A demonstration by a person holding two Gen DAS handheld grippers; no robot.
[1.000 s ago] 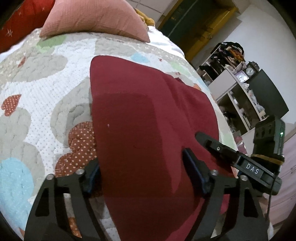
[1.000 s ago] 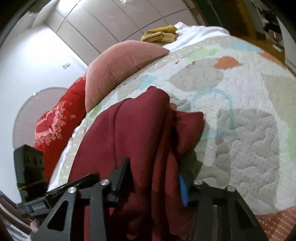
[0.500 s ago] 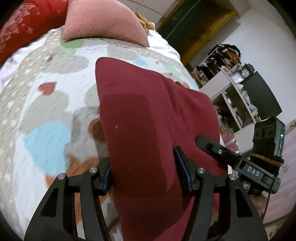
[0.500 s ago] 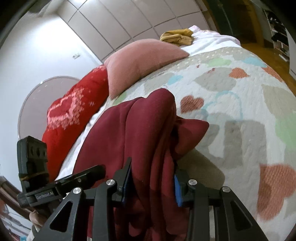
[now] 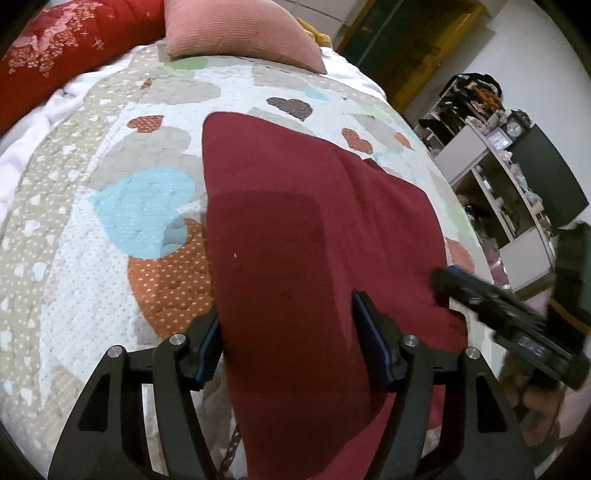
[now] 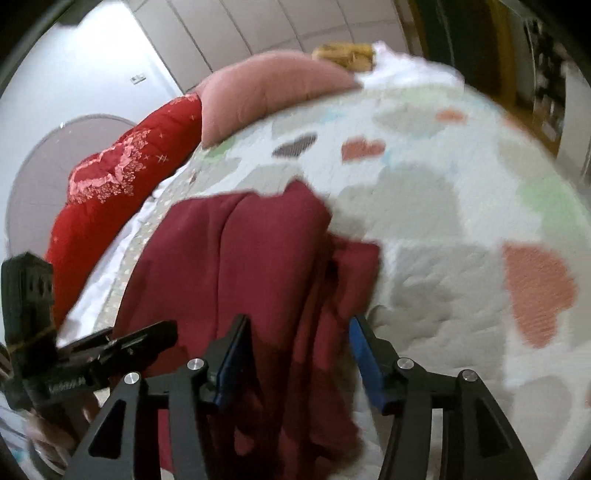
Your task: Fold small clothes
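A dark red garment [image 5: 295,221] lies folded lengthwise on the heart-patterned quilt [image 5: 110,184], hanging over the near edge of the bed. My left gripper [image 5: 290,343] straddles its near left part; the jaws are opening and the cloth fills the gap between the blue pads. My right gripper [image 6: 299,350] straddles the bunched right side of the garment [image 6: 240,258]. Its jaws are also opening, and a gap shows beside the right pad [image 6: 364,354]. Each gripper appears in the other's view, blurred: the right gripper [image 5: 454,284] and the left gripper [image 6: 155,332].
A pink pillow [image 5: 236,33] and a red embroidered cushion [image 5: 66,44] lie at the head of the bed. A yellow cloth [image 6: 343,55] sits behind the pillow. Open shelves [image 5: 498,166] with clutter stand beyond the bed's right side. A person's hand [image 5: 528,398] holds the right gripper.
Both grippers pulled back toward the near edge of the bed and the garment came with them, away from the pillow. The right jaws have widened off the bunched cloth.
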